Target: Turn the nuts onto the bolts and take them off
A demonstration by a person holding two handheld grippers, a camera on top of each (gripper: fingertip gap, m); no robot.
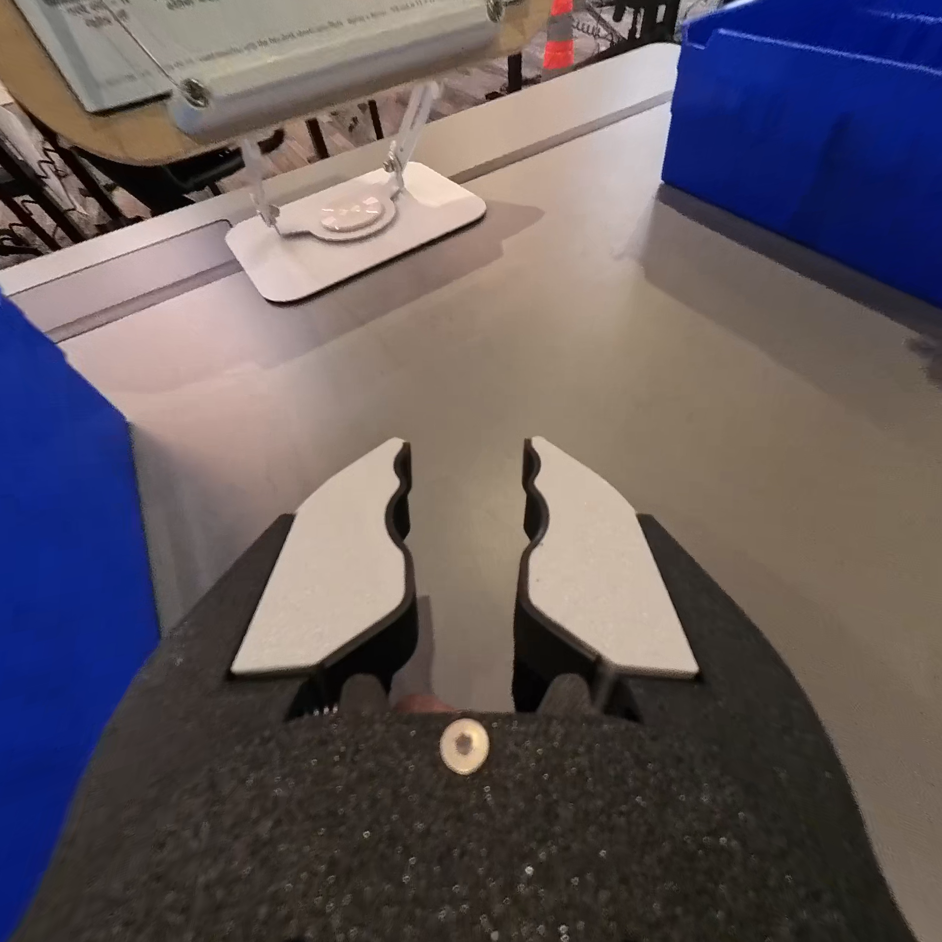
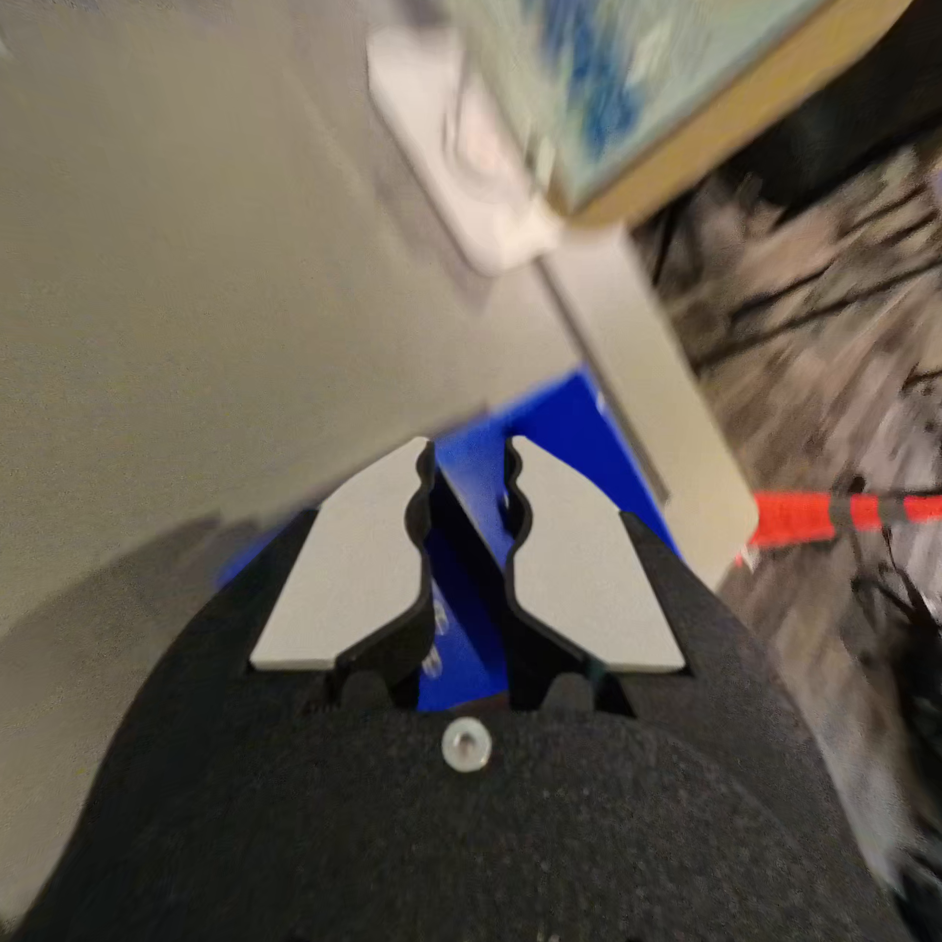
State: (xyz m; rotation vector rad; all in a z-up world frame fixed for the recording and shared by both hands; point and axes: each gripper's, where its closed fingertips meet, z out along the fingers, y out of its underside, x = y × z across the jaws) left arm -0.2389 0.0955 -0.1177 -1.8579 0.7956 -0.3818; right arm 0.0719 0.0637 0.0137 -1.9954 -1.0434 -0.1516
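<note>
- Left gripper [image 1: 466, 453]: jaws parted, nothing between them, hovering over bare counter [image 1: 586, 357]. Fingers [image 1: 336, 576] are black, granular plastic topped with flat, matte pale grey plates; inner edges are scalloped.
- Right gripper [image 2: 469, 448]: jaws parted by a narrower gap, nothing held. View is heavily motion-blurred. Directly beyond the tips is a blue bin [image 2: 540, 438], hard plastic with straight walls; contents cannot be made out.
- Nuts and bolts: not visible in either view. Judgement: probably inside one of the blue bins, unconfirmed.
- Handling judgement: steel hardware would be small, rigid, dense and smooth, so liable to slip or roll. Best seated in a scallop of the jaws: nut across its flats, bolt by head or plain shank, leaving threads clear. Not fragile; cross-threading is the risk.
- Counter: smooth grey, faintly reflective.
- Left of the left gripper, very close: a blue mass, blurred, possibly another bin [image 1: 56, 509].
- Beyond the left gripper: white flat-based stand [image 1: 357, 234] with thin metal struts, carrying a tilted framed sign [image 1: 316, 66].
- Right of the stand: a second blue bin [image 1: 815, 112].
- Farthest, past the counter edge: orange traffic cone [image 1: 560, 35] and patterned floor [image 2: 815, 331].
</note>
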